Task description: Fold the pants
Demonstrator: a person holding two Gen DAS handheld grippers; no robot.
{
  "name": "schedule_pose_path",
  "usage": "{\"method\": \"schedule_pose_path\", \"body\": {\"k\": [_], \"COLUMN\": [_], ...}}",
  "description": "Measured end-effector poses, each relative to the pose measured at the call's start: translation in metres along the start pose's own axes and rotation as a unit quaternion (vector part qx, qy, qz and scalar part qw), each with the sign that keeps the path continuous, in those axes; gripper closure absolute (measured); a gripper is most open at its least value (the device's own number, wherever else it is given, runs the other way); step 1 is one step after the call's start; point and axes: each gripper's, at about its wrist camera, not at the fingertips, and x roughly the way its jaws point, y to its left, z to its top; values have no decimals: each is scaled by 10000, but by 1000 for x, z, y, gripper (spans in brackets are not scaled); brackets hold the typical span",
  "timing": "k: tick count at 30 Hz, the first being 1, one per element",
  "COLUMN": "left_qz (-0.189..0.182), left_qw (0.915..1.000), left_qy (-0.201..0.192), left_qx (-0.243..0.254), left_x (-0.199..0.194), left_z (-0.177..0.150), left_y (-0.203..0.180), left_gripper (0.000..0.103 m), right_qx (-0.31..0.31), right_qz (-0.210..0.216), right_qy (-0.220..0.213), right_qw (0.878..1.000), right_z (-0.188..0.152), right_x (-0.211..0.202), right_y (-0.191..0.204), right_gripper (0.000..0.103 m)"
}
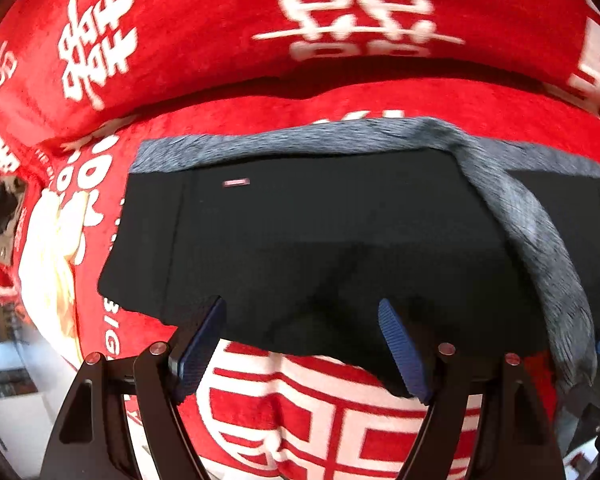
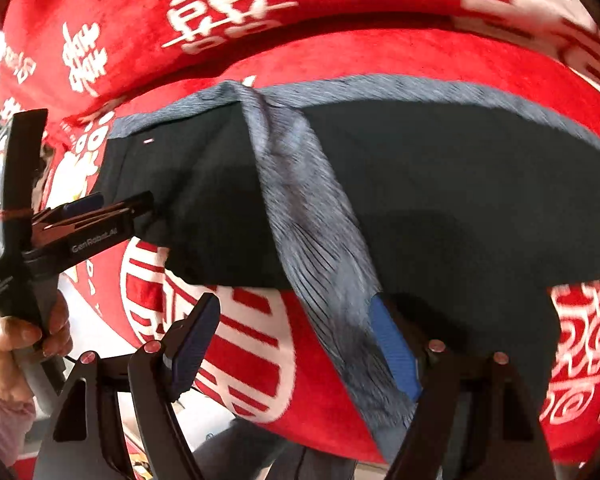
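Note:
Black pants (image 1: 320, 240) with a grey fleecy lining (image 1: 532, 240) lie partly folded on a red blanket. A strip of the lining is turned over across the black cloth. My left gripper (image 1: 304, 344) is open at the near edge of the pants, its blue pads on either side of the hem. In the right wrist view the pants (image 2: 460, 200) stretch across the bed and the lining strip (image 2: 312, 240) runs down toward me. My right gripper (image 2: 296, 344) is open, with the lining strip lying between its fingers. The left gripper (image 2: 140, 204) shows at the pants' left edge.
The red blanket (image 1: 340, 96) with white characters covers the bed, and a rolled fold of it (image 1: 220, 20) lies along the far side. A hand (image 2: 16, 340) holds the left gripper's handle. The bed's left edge and floor clutter (image 1: 0, 220) are at far left.

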Motion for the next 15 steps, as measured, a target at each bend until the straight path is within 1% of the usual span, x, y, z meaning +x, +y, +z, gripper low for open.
{"method": "schedule_pose_path", "body": {"k": [3,6,8,11,13,15], "left_qz": [-117,-208,-268,-389,-623,-964], "left_qw": [9997,9985,9971,9945,9916,9874], "left_qy": [-37,-87,-156,-164,-129,-81], "left_qx": [229,495,689,960,1128,1252], "left_x": [-4,-11,-15,-19,-22,-24], "left_z": [-7,-19,-29,-44,-55,-64], "left_y": [-14,-29,-39,-53,-62,-70], "left_gripper": [24,24,24,24,24,24], "right_qx": [234,516,725,1071,1295,1685], "right_qz": [-94,-170,-273,-276,-303,-318], "right_qy": [-148,-284,-340,-505,-633,-723], "right_qw": [9996,9981,9964,9926,9891,9825], "right_z": [-19,-45,-69,-106,-132,-165], "right_x": [-11,-20,-24,-33,-38,-40], "right_y": [-12,-27,-38,-52,-63,-82], "right_gripper": [23,23,23,23,23,23]}}
